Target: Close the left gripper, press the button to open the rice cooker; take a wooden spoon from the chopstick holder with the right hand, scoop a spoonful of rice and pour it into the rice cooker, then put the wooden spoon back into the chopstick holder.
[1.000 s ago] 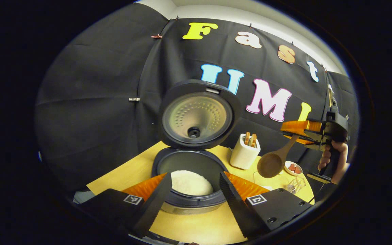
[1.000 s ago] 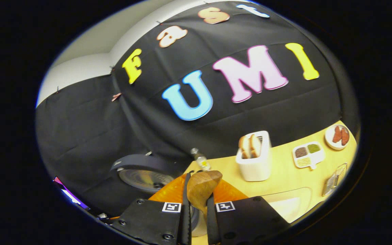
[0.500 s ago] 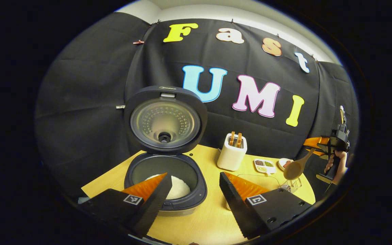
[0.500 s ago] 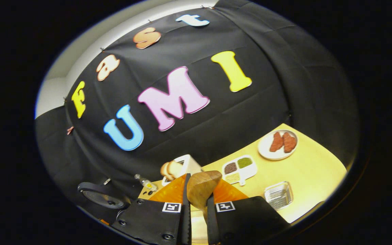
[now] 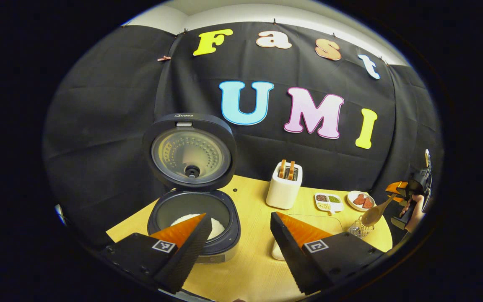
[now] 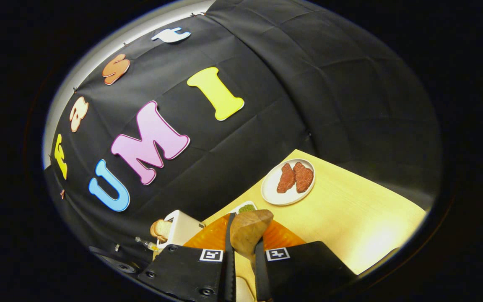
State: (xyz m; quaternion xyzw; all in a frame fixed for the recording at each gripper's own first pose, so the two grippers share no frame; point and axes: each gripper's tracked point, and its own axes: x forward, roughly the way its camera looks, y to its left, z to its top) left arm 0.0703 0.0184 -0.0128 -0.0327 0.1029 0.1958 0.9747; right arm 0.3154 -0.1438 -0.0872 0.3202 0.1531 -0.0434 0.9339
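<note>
Wooden spoon (image 6: pixel 247 233): one, clamped by its handle between both fingers of the right gripper (image 6: pixel 243 268), low centre of the right gripper view; at far right of the left gripper view, bowl (image 5: pixel 370 216) hanging over the wire basket (image 5: pixel 359 228). Rice cooker (image 5: pixel 194 224): one, lower left of centre, lid (image 5: pixel 189 152) upright, white rice (image 5: pixel 191 220) inside. Left gripper (image 5: pixel 237 251): fingers spread wide, grasping nothing, low in frame above the table (image 5: pixel 254 268). One toaster (image 5: pixel 284 191) with two slices, mid-frame. One divided dish (image 5: pixel 327 202) and one plate (image 6: pixel 288 181) bearing two reddish pieces, near the right table edge. Bare tabletop between cooker and toaster.
</note>
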